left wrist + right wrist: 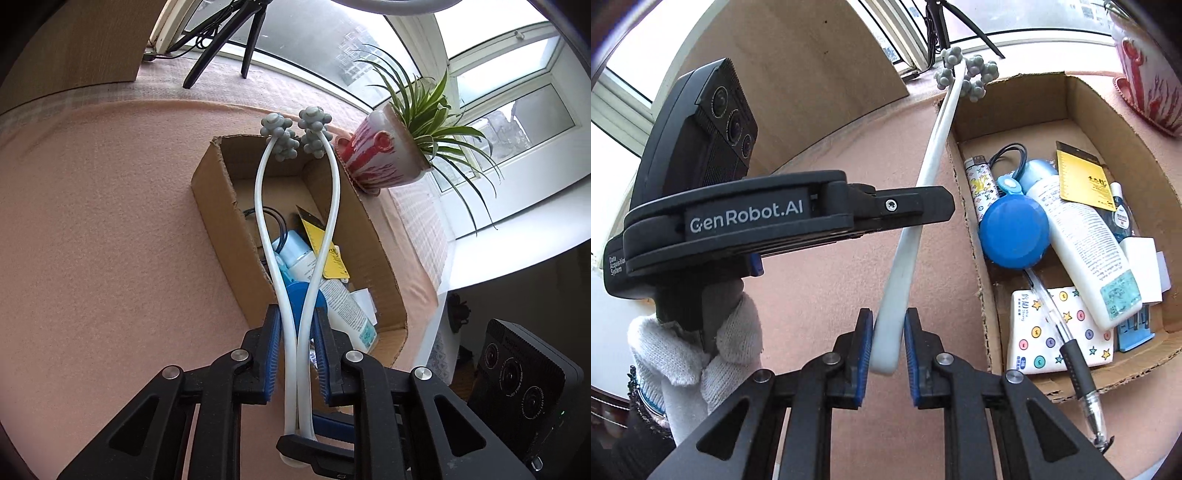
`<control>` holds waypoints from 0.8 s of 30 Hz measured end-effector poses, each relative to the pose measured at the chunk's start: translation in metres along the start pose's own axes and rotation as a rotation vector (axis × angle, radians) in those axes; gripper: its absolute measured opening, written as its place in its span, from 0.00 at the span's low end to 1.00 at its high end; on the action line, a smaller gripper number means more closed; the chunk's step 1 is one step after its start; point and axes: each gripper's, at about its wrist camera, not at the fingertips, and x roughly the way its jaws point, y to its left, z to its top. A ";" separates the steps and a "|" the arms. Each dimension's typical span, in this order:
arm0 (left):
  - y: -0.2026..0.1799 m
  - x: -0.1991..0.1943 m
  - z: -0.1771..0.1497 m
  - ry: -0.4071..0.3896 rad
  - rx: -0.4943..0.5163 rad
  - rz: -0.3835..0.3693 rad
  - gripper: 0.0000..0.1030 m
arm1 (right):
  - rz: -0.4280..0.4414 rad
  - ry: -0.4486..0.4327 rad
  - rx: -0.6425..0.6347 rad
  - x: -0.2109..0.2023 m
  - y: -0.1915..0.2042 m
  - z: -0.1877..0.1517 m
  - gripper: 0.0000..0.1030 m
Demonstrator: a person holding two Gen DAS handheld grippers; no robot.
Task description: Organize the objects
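A white two-armed massager (314,133) with grey knobbly balls at its tips hangs in the air over the near end of an open cardboard box (218,221). My left gripper (297,314) is shut on its two crossing arms, blue pads against them. In the right wrist view my right gripper (888,317) is shut on the massager's (905,258) rounded handle end. The left gripper (945,206) clamps it higher up. One right finger (317,448) shows at the handle end. The box (1015,107) holds a blue round lid (1014,230), a white bottle (1086,251), a tissue pack (1045,332) and a pen (1075,354).
A pink cloth (110,221) covers the table. A red-and-white plant pot (384,155) stands right behind the box. A black tripod (229,40) is on the window sill and a wooden board (812,74) at the far left. A white-gloved hand (701,343) holds the left gripper.
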 end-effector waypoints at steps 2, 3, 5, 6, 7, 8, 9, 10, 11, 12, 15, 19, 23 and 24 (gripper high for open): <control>-0.012 0.002 0.004 -0.004 0.016 -0.014 0.18 | -0.013 -0.012 -0.003 -0.013 -0.004 0.003 0.15; -0.018 0.005 0.006 -0.003 0.025 -0.017 0.18 | -0.019 -0.017 -0.005 -0.018 -0.004 0.004 0.15; -0.028 0.010 0.009 0.001 0.037 -0.018 0.18 | -0.027 -0.020 -0.002 -0.029 -0.008 0.006 0.15; -0.032 0.014 0.011 0.004 0.042 -0.019 0.18 | -0.031 -0.021 -0.001 -0.034 -0.011 0.007 0.15; -0.036 0.017 0.012 0.006 0.045 -0.020 0.18 | -0.039 -0.021 -0.001 -0.038 -0.015 0.008 0.15; -0.040 0.020 0.014 0.006 0.046 -0.022 0.18 | -0.047 -0.023 -0.003 -0.043 -0.019 0.009 0.15; -0.044 0.024 0.015 0.007 0.045 -0.027 0.19 | -0.053 -0.024 -0.005 -0.047 -0.022 0.010 0.15; -0.047 0.028 0.017 0.008 0.045 -0.031 0.19 | -0.061 -0.027 -0.006 -0.050 -0.026 0.012 0.14; -0.051 0.031 0.019 0.008 0.049 -0.028 0.20 | -0.069 -0.031 -0.007 -0.055 -0.032 0.014 0.14; -0.055 0.034 0.021 0.008 0.056 -0.019 0.21 | -0.080 -0.034 -0.005 -0.059 -0.035 0.018 0.14; -0.063 0.040 0.023 0.005 0.079 0.055 0.36 | -0.136 -0.055 0.003 -0.068 -0.044 0.021 0.14; -0.065 0.036 0.021 -0.023 0.113 0.170 0.50 | -0.175 -0.074 0.044 -0.069 -0.062 0.034 0.25; -0.057 0.024 0.016 -0.041 0.120 0.249 0.56 | -0.208 -0.089 0.036 -0.068 -0.067 0.040 0.32; -0.055 0.020 0.014 -0.049 0.124 0.266 0.58 | -0.214 -0.090 0.031 -0.069 -0.067 0.038 0.32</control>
